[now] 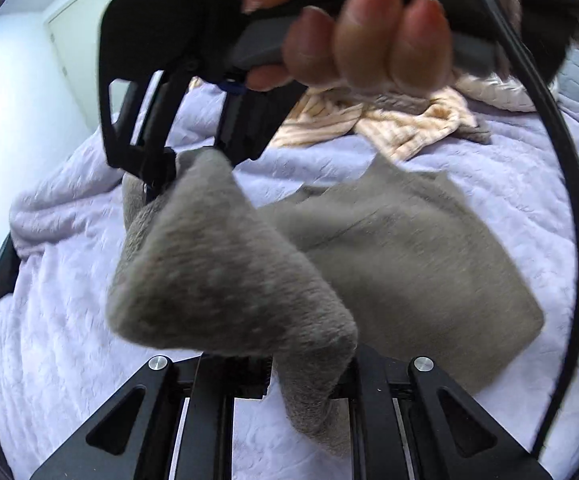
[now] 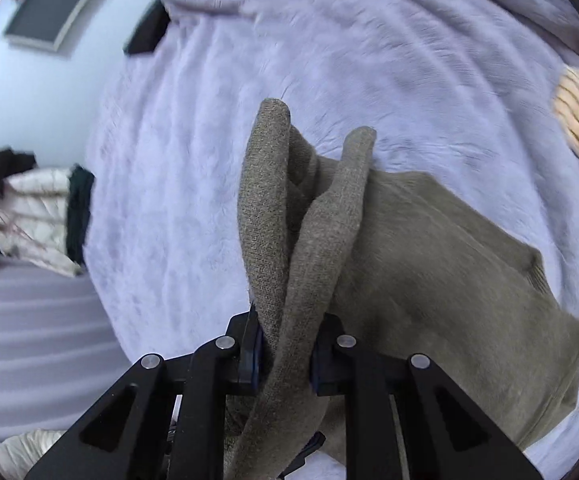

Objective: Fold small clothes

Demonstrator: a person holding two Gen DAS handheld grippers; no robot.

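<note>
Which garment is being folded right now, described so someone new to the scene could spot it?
Start from the lavender blanket covering the bed. Near its middle lies a grey-brown fuzzy garment, with the left gripper and right gripper each shut on a lifted part of it. Unlike the cream striped clothes heaped behind it, it is plain and dark.
</note>
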